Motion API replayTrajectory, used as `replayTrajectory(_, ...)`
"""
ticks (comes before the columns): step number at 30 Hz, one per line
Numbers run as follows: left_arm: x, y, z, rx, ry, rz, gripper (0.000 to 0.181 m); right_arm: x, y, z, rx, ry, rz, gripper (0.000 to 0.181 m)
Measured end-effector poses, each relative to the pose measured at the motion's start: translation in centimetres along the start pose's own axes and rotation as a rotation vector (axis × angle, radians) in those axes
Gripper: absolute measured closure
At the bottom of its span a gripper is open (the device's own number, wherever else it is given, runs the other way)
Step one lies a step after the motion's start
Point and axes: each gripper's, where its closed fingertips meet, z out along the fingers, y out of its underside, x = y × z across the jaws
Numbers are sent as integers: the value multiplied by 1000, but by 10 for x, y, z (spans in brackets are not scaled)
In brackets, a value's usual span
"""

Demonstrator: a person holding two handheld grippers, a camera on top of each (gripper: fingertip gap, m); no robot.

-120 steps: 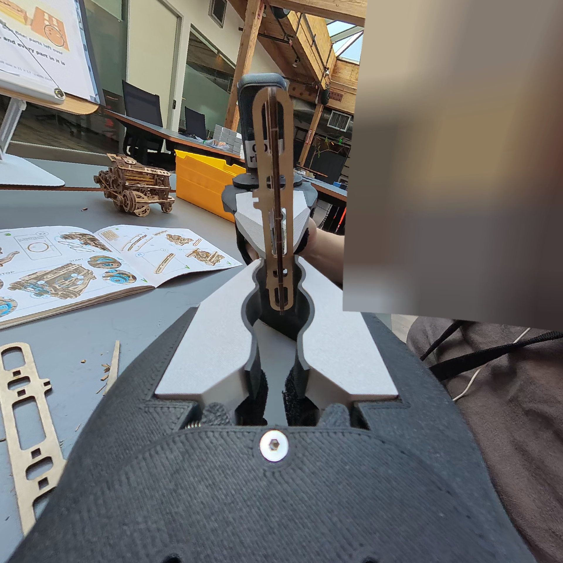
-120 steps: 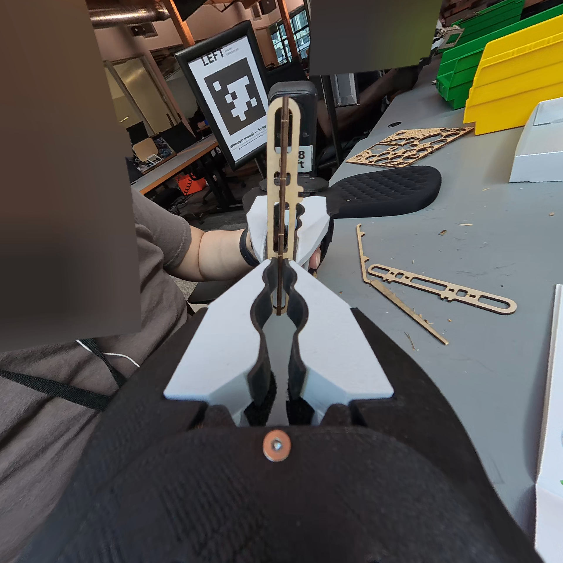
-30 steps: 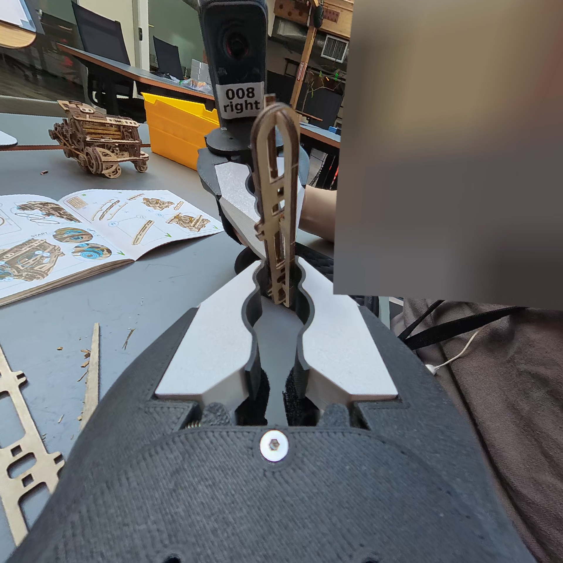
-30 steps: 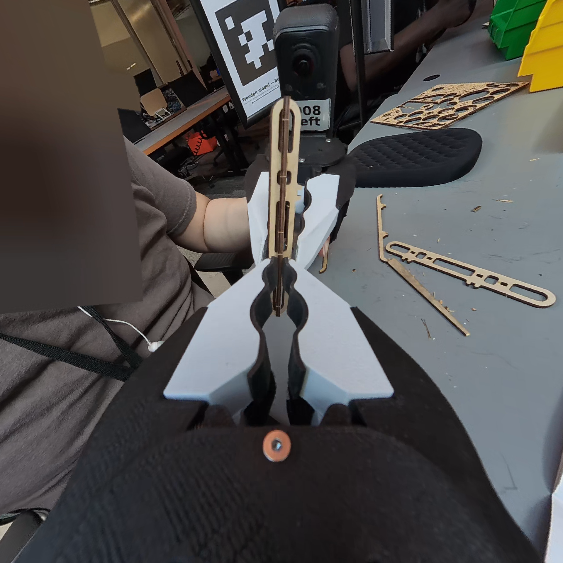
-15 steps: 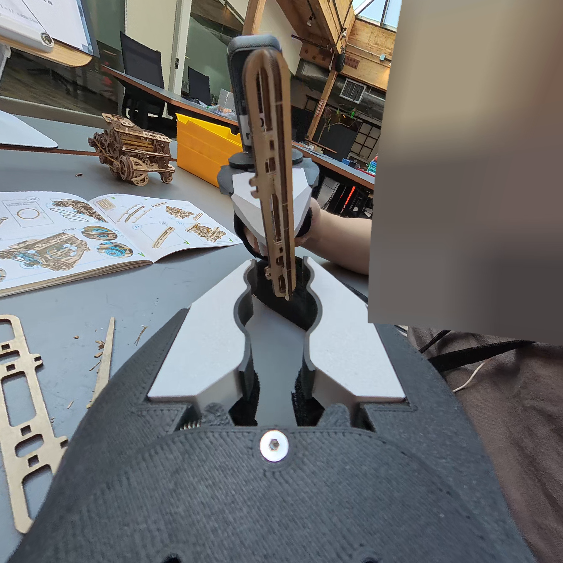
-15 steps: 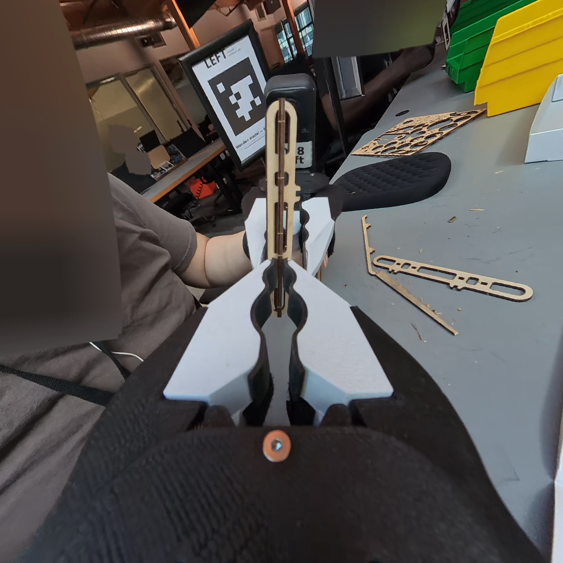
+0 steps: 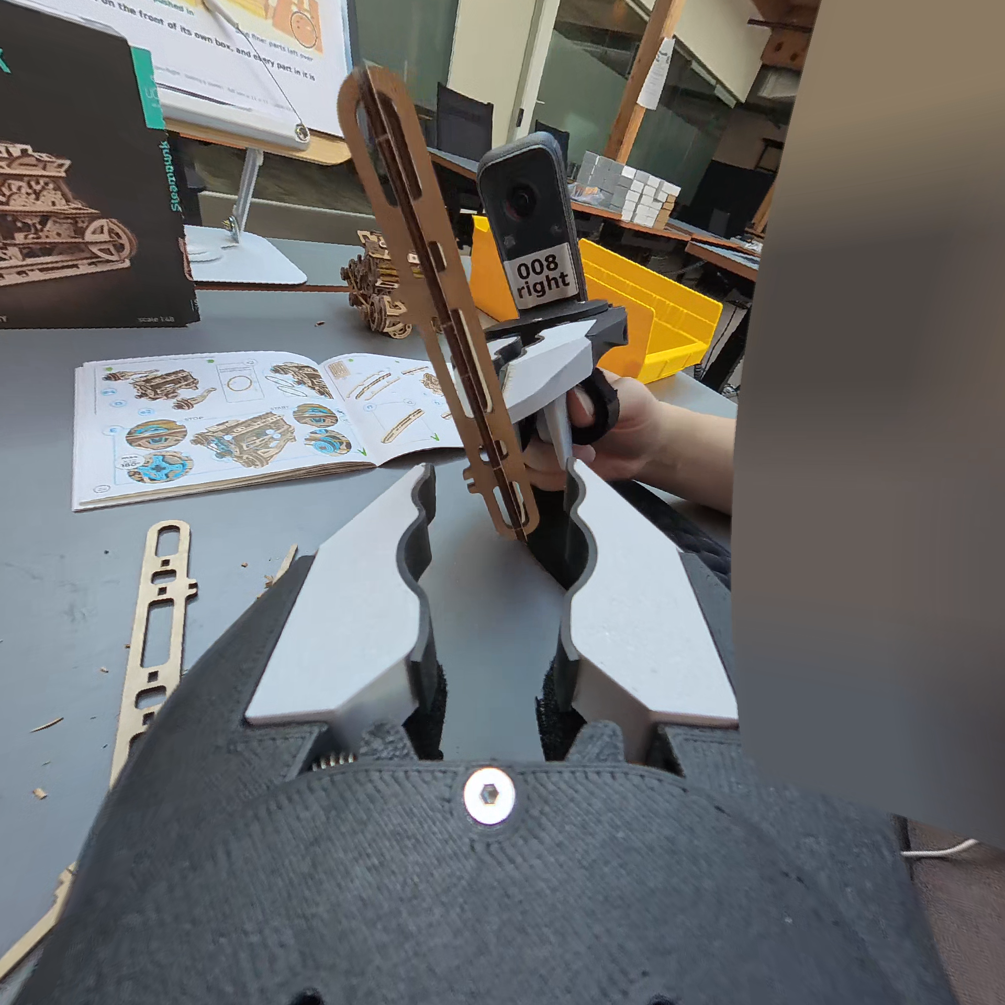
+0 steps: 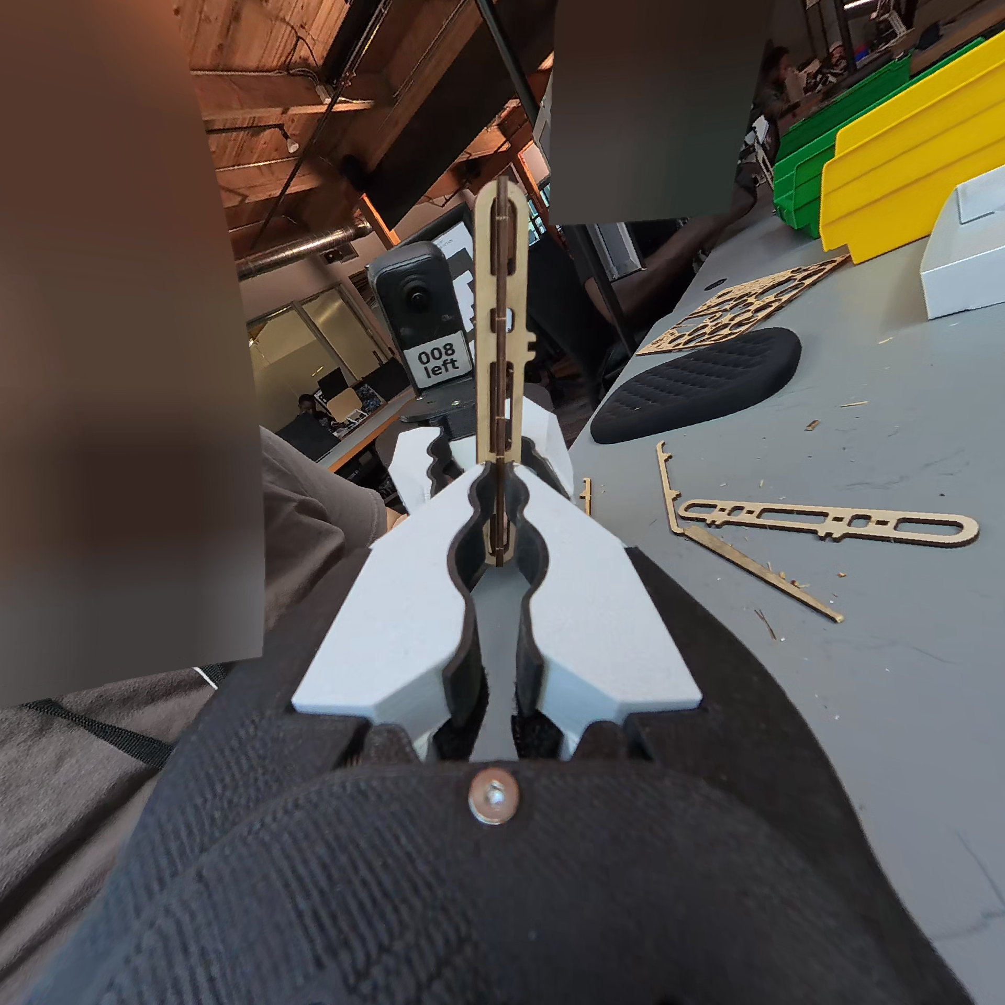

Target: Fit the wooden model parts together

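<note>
At the far left of the left wrist view a dark model box [image 7: 81, 179] stands upright on the grey counter [image 7: 65, 587], with an open instruction booklet [image 7: 239, 419] lying flat in front of it and a loose slotted wooden strip [image 7: 157, 614] lying nearer the camera. Farther back, beside a yellow bin [image 7: 652, 310], sits a finished wooden model vehicle [image 7: 380, 288]. In the middle, the left tongs [image 7: 497, 489] stand wide apart, gripping nothing; the lower tip of the paired wooden model parts [image 7: 435, 304] hangs in the gap between them, closer to the right finger, and whether it touches that finger cannot be told. These parts, two slotted strips laid face to face, lean up and to the left, and beyond them the right tongs [image 7: 530, 375] grip them, held by a bare hand [image 7: 614, 435]. In the right wrist view the right tongs [image 8: 497, 473] are closed narrowly on the lower end of the wooden model parts [image 8: 497, 337], which stand upright and edge-on; just behind them the left tongs [image 8: 478, 462] are spread. To the right, on the counter [image 8: 816, 707], lie another slotted strip [image 8: 826, 527] with thin offcuts beside it, a black padded rest [image 8: 701, 380], a punched-out wooden sheet [image 8: 750, 304], and, at the far edge, stacked green and yellow bins [image 8: 897, 157] and a white box [image 8: 968, 255].
</note>
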Motion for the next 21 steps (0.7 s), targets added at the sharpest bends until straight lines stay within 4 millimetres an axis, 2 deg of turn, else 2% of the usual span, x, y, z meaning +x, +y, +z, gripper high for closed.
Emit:
replayTrajectory(5, -13, 7, 0, -36, -141, 62, 135, 6, -1, 2, 0, 71, -19, 181)
replayTrajectory(8, -13, 11, 3, -52, -159, 71, 144, 11, -3, 3, 5, 151, -37, 181)
replayTrajectory(14, -17, 7, 0, -17, -126, 8, 156, 17, -2, 3, -24, 261, -78, 181)
replayTrajectory(21, -13, 3, -5, 0, -66, 33, 161, 11, -4, 5, -15, 253, -80, 181)
